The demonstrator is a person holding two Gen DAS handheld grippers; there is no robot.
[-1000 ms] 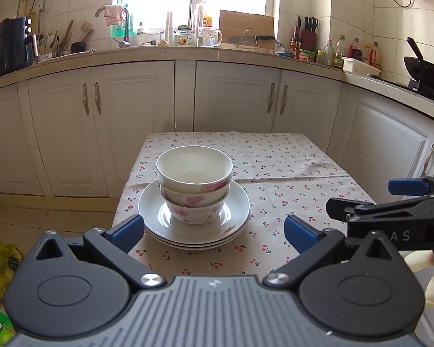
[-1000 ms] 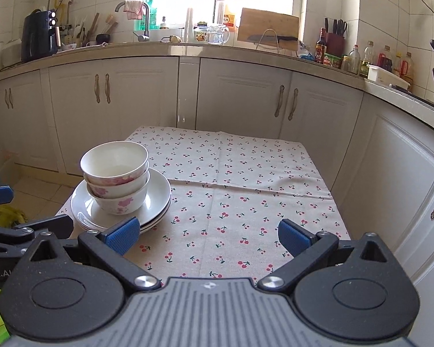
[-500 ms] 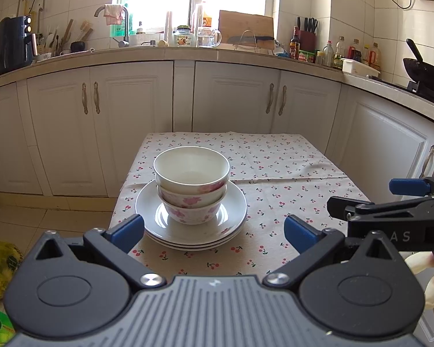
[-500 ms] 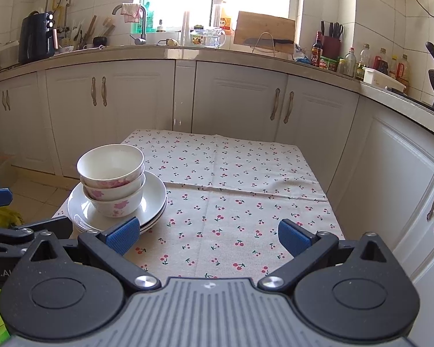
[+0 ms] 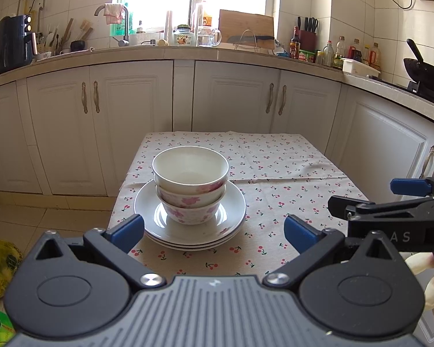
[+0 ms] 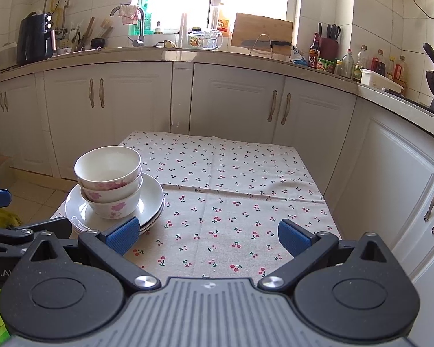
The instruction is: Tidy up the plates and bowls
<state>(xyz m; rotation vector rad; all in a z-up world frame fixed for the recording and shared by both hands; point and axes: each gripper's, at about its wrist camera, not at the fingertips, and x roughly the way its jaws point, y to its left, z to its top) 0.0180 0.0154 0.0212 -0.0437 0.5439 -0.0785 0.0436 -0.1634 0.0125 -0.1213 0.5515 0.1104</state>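
While both grippers hang back off the near edge of the bench (image 5: 289,173), the left gripper (image 5: 214,231) has its blue pads spread wide apart and nothing between them. In its own view the stack sits dead ahead at 12 o'clock, just past the fingertips, roughly centred in the gap between the jaws. The right gripper (image 6: 207,235) is just as wide open and empty. From its view the same stack lies off at about 10 o'clock, past its left pad, with only bare cherry-print tablecloth (image 6: 231,196) straight in front of it.

So the left gripper looks like the nearer and better lined-up one; the right would need to swing left to reach.

The stack itself: plates (image 5: 234,214) at the bottom, several nested, at least three rims showing, flat on the cloth near the bench's front-left corner. On them sit the bowls (image 5: 191,199), nested upright, with pink flower print on the lower ones, the top one open-mouthed and seemingly empty. Exact bowl count is hard to call, two or three. The stack is round, so no long axis to match; the approach is straight forward. The top bowl's rim is the likely grip point, one pad inside and one outside, judging by height and alignment.

Further out, the rest of the bench is bare cloth at 12 to 2 o'clock, with free room to set things down. Beyond that are white cabinets (image 5: 234,98).
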